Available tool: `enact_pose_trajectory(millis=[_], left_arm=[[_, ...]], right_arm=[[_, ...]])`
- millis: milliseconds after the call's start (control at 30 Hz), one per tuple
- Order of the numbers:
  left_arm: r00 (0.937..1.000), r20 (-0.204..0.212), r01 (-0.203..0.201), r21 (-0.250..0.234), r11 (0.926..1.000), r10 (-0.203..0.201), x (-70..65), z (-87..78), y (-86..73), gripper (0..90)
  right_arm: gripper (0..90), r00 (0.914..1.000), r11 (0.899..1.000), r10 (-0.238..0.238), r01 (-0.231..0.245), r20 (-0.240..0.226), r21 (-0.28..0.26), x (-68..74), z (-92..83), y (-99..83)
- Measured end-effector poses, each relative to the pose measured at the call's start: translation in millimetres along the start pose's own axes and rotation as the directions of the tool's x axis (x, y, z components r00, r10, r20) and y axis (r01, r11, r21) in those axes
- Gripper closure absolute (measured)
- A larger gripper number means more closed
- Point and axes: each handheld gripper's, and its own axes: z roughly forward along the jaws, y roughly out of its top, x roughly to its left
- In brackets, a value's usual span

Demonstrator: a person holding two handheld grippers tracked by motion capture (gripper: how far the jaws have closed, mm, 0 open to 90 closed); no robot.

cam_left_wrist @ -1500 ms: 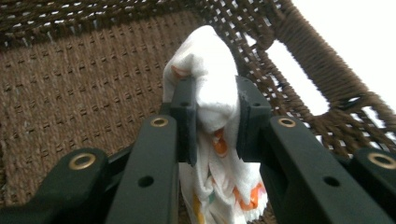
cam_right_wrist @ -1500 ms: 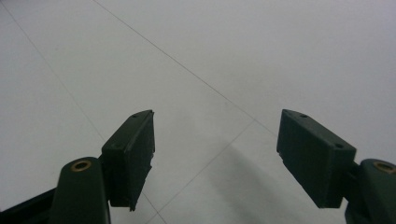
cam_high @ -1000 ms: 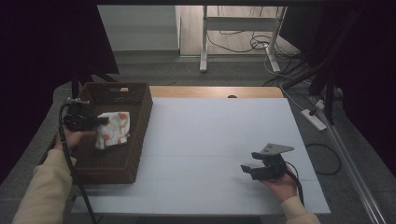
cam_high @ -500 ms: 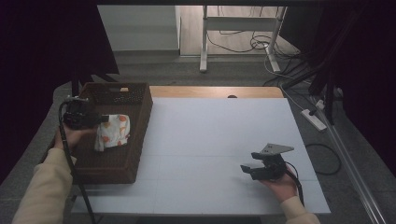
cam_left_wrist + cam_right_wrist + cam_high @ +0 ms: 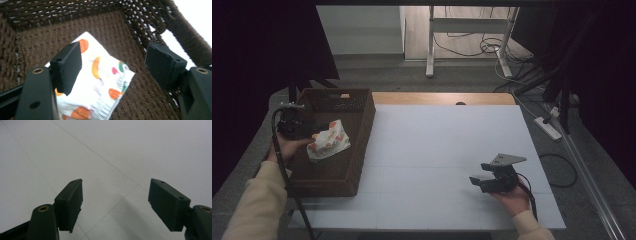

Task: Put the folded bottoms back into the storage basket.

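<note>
Cloth (image 5: 328, 142), white with orange and green fruit print, is seen lying crumpled inside the brown wicker basket (image 5: 354, 150), toward its left wall, on the basket floor. Basket is set at the left edge of the white counter (image 5: 447, 150), reaching from the far left corner toward the near one. Left claw (image 5: 312, 133) is held over the basket's left side, just beside the cloth; its jaws have just been opening and are spread wide, with the cloth (image 5: 100, 85) seen below and between them but not pinched by the pads. Right claw (image 5: 476, 181) is held low over the counter near the near right corner, well apart from the basket, jaws spread, nothing between them but bare counter (image 5: 112, 157).
</note>
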Motion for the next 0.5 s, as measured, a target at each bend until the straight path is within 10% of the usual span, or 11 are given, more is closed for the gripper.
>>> enact_pose_trajectory(millis=[500], left_arm=[[0.9967, 0.072, -0.035, -0.027, 0.9990, 0.037, -26.5, -5.8, -7.7, 29.8]], right_arm=[[28.2, 0.9999, 1.000, 0.009, -0.009, -0.009, -0.013, -3.8, 1.5, 2.0]])
